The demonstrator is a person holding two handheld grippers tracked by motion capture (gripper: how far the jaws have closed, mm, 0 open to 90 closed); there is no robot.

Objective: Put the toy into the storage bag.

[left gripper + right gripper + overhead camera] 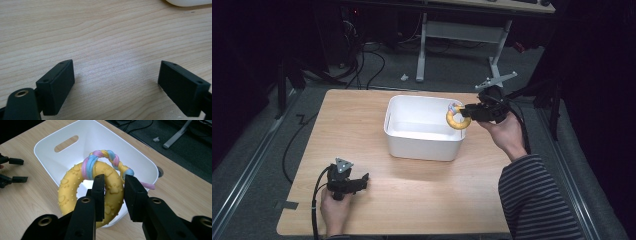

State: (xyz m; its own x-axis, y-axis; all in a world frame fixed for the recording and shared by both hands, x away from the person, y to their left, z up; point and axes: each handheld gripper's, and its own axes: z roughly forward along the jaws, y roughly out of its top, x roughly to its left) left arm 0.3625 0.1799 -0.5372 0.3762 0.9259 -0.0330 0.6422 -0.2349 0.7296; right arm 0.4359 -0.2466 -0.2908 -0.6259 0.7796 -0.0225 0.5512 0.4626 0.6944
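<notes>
i have the right gripper [113, 195] pinching the yellow ring [75, 187] by one side of its rim, jaws clamped on the rubber with the braided rope [105, 156] knotted through it just above the pads. in the high view the ring [457, 119] hangs at the right rim of the white bin [422, 142], half over the opening, half over the edge.

what worries me: the grip is on one arc only, so the ring can swing or twist in the pads, and the nubbed rubber could slip if i tilt the hand. if i let go here, i judge it may strike the rim and bounce out onto the table [412, 200] rather than drop in. the loose pink tail of the rope could also snag on the bin wall or drag the toy sideways. a bump of the jaws on the rim could shove the light bin across the wood.

the left gripper [347, 182] rests low near the front left of the table, jaws spread wide with nothing between them [116, 85], well apart from the bin.

the table is pale wood grain, bare apart from the bin. around it is grey floor, dark surroundings, cables [372, 65] and a white desk frame [462, 35] behind.
</notes>
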